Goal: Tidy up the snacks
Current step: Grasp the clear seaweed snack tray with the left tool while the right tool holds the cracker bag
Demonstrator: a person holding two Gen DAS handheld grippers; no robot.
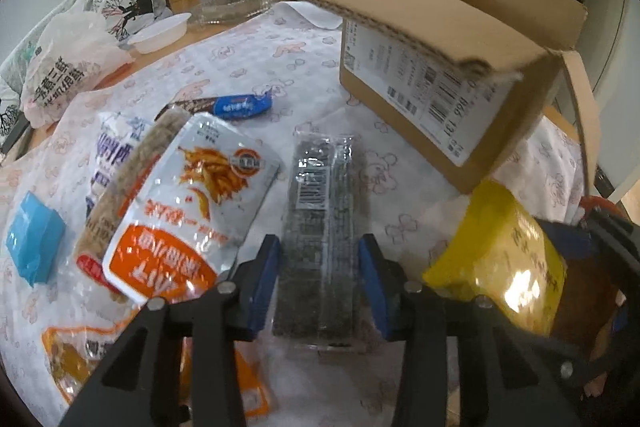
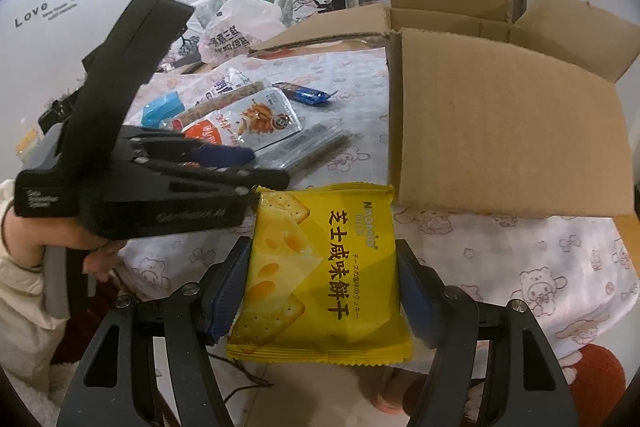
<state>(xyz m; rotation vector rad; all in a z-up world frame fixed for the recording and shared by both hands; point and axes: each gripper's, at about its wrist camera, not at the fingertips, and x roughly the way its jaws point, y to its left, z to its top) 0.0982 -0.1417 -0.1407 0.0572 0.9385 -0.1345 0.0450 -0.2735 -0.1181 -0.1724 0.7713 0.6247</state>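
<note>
While lying flat on bench (image 1: 280,75), dark bar (image 1: 320,227) sitting between narrowed left tongs (image 1: 319,281); right tongs (image 2: 322,287) clamping yellow pack (image 2: 320,275); slick wrapper risking slipping.

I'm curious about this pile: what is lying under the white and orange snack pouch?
Under the white and orange pouch lies a long brownish bar, over a white packet with blue lettering. Their covered parts cannot be seen.

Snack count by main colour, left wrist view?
Yellow pack: 1
Dark pack: 1
Blue: 2, box and bar
White-orange pouch: 1
White-purple pack: 1
Brown stick: 1
Orange pack: 1
Total: 8
</note>
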